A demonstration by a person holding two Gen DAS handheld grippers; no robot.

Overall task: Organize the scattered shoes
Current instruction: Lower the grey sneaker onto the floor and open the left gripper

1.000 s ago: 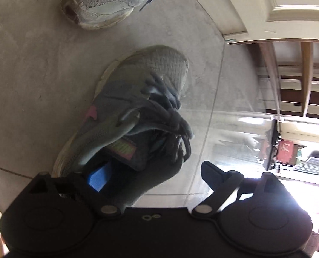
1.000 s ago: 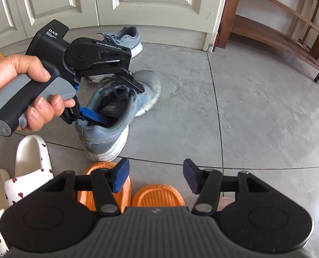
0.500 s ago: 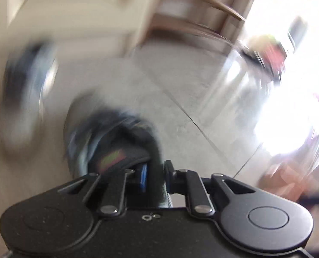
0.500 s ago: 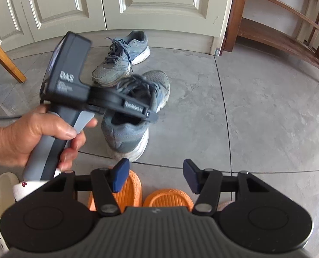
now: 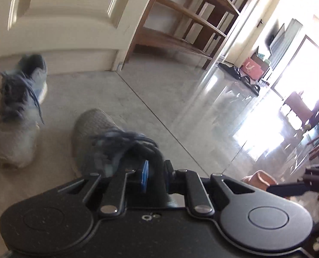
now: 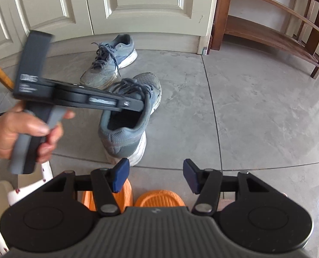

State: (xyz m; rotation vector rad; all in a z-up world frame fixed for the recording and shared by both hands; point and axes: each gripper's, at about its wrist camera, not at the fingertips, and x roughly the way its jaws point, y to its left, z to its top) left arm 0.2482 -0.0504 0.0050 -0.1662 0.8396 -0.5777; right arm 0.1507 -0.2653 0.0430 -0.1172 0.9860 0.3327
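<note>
White heart-print slippers (image 6: 2,195): on the floor (image 6: 256,111) at the lower left edge of the right wrist view, not yet sorted.
Left gripper (image 6: 141,105): jaws nearly closed, pinching the side collar of the nearer grey sneaker (image 6: 129,116); a hand (image 6: 15,133) holds its handle.
Nearer grey sneaker: mid-floor, gripped; whether its sole has left the floor I cannot tell.
Farther grey sneaker (image 6: 111,61): on the floor just before the white door (image 6: 138,4), untouched, laces loose.
Orange slippers (image 6: 159,197): side by side right under the right gripper (image 6: 155,177).
Right gripper: jaws about half open, nothing between them.
Wooden shoe rack (image 6: 273,28): right of the door, shelves bare where visible.
Progress: early, judging by this; one sneaker gripped, nothing shelved.
</note>
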